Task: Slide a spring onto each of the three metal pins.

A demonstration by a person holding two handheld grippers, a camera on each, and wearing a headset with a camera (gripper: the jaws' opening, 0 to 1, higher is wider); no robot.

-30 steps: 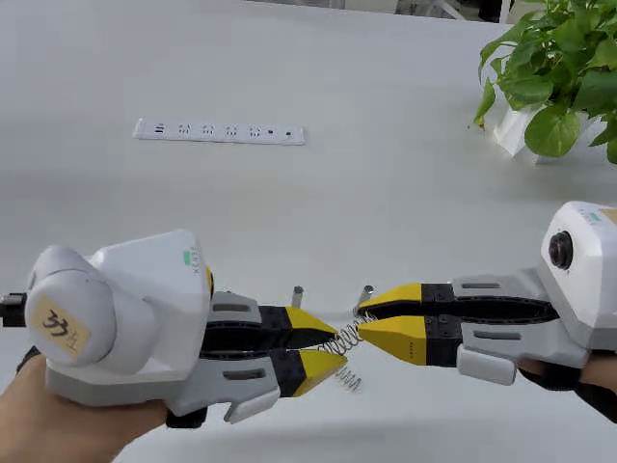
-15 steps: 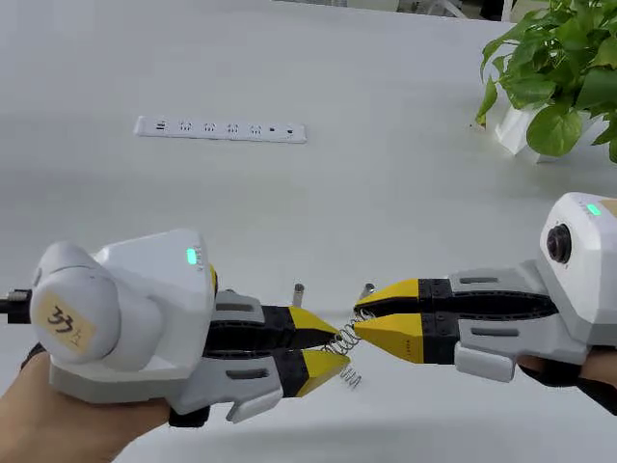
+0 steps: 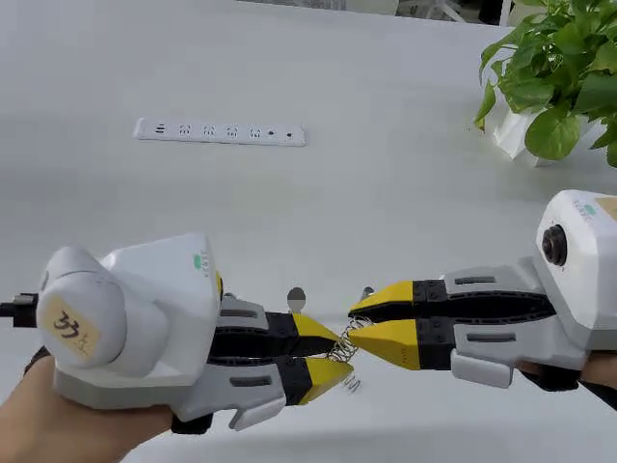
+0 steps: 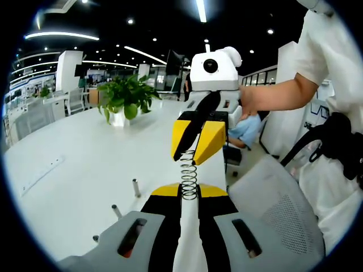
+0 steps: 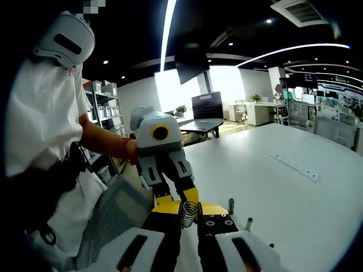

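As two hand-held tools meet above a white workbench [image 3: 386, 193], the left gripper [image 3: 337, 353] and the right gripper [image 3: 353, 324] are each clamped on one end of a single spring [image 3: 343, 343], which spans the gap between their yellow tips. Beside it, three metal pins stand upright on the bench: a far pin [image 4: 136, 187], a middle pin [image 4: 116, 211] and a near pin [image 4: 95, 238]. A second spring [image 3: 352, 385] lies on the surface close to the left gripper's lower jaw. A power strip [image 3: 220, 132] and a potted plant [image 3: 549, 77] sit farther back
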